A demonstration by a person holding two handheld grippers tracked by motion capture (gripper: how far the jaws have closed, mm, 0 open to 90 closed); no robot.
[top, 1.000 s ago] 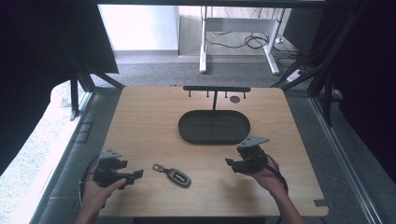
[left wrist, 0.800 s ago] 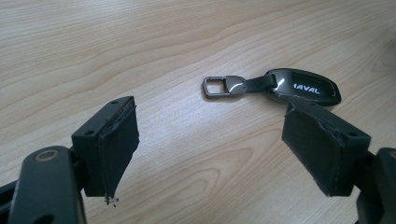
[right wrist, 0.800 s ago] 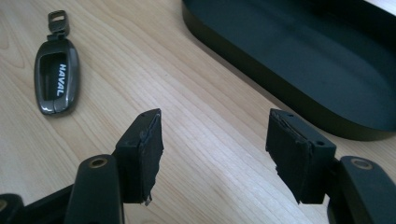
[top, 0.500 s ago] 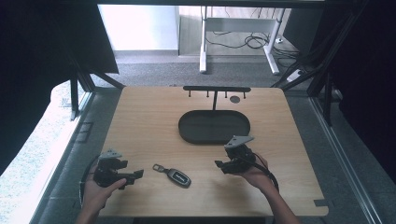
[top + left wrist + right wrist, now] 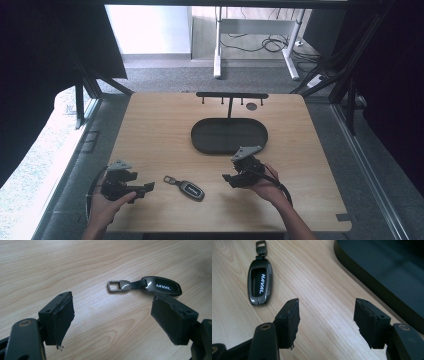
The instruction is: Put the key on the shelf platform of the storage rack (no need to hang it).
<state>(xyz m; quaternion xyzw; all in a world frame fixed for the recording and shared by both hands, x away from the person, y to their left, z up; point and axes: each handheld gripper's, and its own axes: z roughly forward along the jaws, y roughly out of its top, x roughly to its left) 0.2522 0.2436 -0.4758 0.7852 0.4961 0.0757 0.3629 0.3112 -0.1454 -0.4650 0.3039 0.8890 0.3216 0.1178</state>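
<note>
**Key fob lies between two open grippers on the bench**

The wooden bench (image 5: 150,130) carries a dark oval tray (image 5: 229,136) near its middle, toward the far edge, with a black hook rack (image 5: 231,95) standing just behind it. The right gripper (image 5: 231,179), jaws apart and empty, hovers just off the tray's near rim. The left gripper (image 5: 148,187), jaws likewise spread, sits by the near left corner. The key fob (image 5: 185,187) rests flat near the front edge between them.
</note>
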